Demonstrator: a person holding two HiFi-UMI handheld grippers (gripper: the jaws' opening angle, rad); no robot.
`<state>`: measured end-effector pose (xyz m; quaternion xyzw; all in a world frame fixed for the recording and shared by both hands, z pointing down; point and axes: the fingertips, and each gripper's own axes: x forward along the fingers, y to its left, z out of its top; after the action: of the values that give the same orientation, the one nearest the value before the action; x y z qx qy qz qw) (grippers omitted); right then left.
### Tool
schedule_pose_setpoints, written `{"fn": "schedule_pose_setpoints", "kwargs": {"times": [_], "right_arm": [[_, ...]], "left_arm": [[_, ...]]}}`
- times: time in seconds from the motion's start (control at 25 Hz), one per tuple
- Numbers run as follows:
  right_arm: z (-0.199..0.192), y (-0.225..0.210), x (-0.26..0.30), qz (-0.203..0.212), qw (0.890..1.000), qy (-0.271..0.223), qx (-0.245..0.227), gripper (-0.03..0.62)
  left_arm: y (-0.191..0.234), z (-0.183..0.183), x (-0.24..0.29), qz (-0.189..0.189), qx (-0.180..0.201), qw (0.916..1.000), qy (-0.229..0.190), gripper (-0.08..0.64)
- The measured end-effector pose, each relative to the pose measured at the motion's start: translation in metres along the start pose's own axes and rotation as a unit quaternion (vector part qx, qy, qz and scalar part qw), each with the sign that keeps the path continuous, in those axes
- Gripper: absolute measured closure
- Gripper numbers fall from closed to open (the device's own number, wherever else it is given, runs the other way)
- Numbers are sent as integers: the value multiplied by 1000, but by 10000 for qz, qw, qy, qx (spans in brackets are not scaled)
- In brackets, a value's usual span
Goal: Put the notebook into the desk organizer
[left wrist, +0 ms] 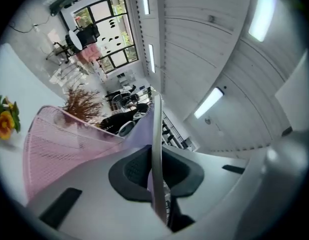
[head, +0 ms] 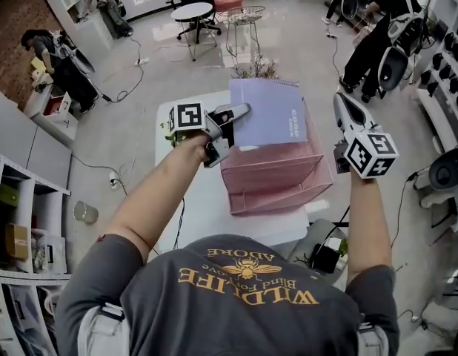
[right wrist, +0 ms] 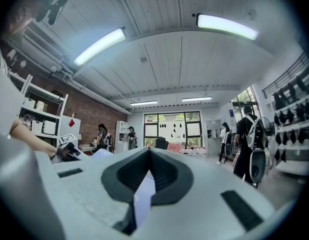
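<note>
Left gripper (head: 242, 111): at centre frame in the head view, pointing level. Its jaws are clamped on the left edge of the notebook. In the left gripper view (left wrist: 155, 174) the two dark pads press on it from both sides.
Notebook (head: 270, 113): lavender cover, held off the counter at upper centre of the head view, above the far side of the organizer. Its lower edge meets the organizer's upper rim. Whether it has entered a compartment cannot be told. The left gripper view shows it edge-on (left wrist: 155, 129) as a thin pale strip running up the middle of the frame.
Organizer (head: 277, 176): pink mesh, standing on the counter just right of centre in the head view, directly below the notebook. In the left gripper view its mesh wall (left wrist: 59, 139) fills the lower left, beside the notebook.
Counter (head: 207, 206): white, and carries the organizer.
Right gripper (head: 342, 104): at the right of the head view, well apart from the organizer, pointing level. In the right gripper view (right wrist: 149, 176) its jaws stand together and grip nothing. Only a pale sliver shows low in the seam.
Marker cubes: one on each gripper, the left (head: 188, 117) and the right (head: 371, 154).
Plant (head: 255, 69): dry brown twigs at the far edge of the counter, behind the notebook.
Surroundings: several people stand in the room beyond, at the upper left and upper right of the head view.
</note>
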<state>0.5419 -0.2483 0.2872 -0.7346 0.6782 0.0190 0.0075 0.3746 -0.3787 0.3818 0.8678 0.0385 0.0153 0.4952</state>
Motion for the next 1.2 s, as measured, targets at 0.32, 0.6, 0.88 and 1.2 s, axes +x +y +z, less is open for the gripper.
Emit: {"fn": "schedule_pose_setpoints", "kwargs": {"times": [0.32, 0.6, 0.88, 1.2], "right_arm": [[-7, -4, -3, 76, 10000, 28, 22, 594], [-11, -2, -4, 115, 9999, 60, 38, 594], [-15, -5, -6, 99, 9999, 104, 76, 594], [-16, -5, -8, 98, 9998, 153, 113, 594]], "left_arm": [[93, -43, -27, 1625, -376, 9822, 863, 528], [118, -48, -22, 2864, 610, 9419, 1648, 504], [132, -52, -11, 3836, 2355, 8588, 2447, 419], [135, -41, -11, 4419, 3642, 7757, 2653, 276]]}}
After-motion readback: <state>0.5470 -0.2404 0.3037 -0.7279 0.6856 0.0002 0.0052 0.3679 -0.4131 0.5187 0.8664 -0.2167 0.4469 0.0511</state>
